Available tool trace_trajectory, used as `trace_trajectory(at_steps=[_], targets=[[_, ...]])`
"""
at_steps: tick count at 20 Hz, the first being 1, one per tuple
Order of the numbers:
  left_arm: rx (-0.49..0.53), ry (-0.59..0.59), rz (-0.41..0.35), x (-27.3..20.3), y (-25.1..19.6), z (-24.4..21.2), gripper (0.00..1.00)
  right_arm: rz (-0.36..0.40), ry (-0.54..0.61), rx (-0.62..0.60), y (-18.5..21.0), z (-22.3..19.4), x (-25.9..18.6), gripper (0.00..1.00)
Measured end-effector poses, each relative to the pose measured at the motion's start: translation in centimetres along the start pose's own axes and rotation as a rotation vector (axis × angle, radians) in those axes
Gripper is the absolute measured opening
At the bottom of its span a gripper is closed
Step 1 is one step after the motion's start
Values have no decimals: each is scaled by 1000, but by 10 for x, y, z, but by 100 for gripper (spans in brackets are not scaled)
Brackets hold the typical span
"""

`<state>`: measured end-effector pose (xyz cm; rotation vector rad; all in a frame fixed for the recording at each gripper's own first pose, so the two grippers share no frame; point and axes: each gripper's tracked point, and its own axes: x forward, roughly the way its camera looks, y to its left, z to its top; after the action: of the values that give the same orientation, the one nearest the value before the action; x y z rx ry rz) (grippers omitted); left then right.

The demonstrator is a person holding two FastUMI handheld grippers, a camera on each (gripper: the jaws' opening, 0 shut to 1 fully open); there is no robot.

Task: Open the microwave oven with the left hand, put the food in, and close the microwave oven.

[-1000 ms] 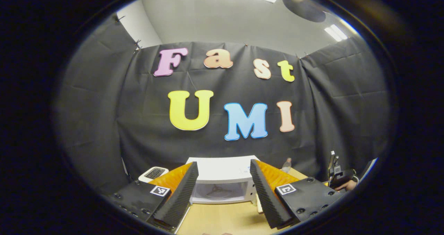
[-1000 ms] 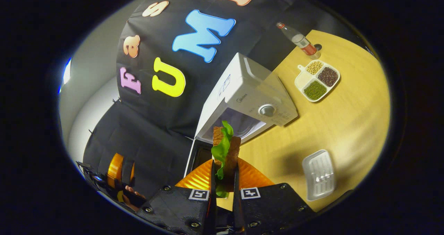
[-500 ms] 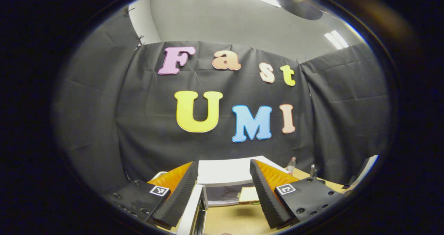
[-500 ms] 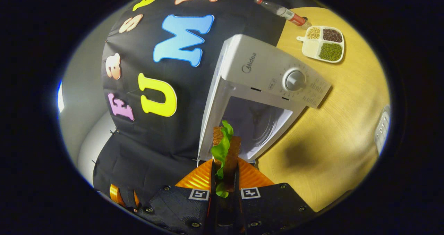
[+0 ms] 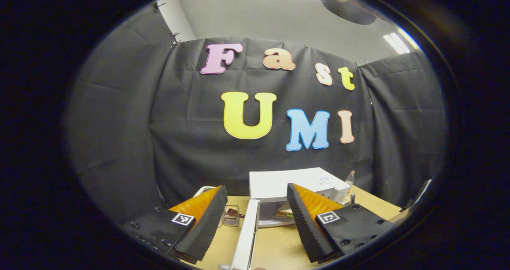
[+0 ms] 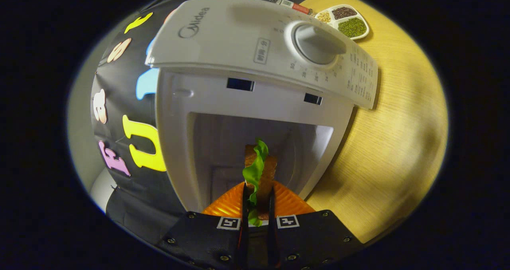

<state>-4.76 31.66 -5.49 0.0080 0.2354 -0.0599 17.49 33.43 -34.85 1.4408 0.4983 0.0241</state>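
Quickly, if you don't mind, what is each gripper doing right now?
Left gripper: open, holding nothing.
Right gripper: closed on the sandwich, pointed into the open microwave.

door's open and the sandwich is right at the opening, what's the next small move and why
Probably ease the right gripper forward so the sandwich of brown bread and green lettuce goes into the cavity of the white microwave oven, then open the fingers. Both fingers press on the sandwich, the cavity gapes just ahead, and the white door stands swung out, edge-on between the open left gripper's fingers.
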Motion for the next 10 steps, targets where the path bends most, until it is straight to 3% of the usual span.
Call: trace_trajectory(at_steps=[10], targets=[[14, 41, 25, 1, 36, -16, 96, -30, -204, 127, -17, -13, 74, 19]])
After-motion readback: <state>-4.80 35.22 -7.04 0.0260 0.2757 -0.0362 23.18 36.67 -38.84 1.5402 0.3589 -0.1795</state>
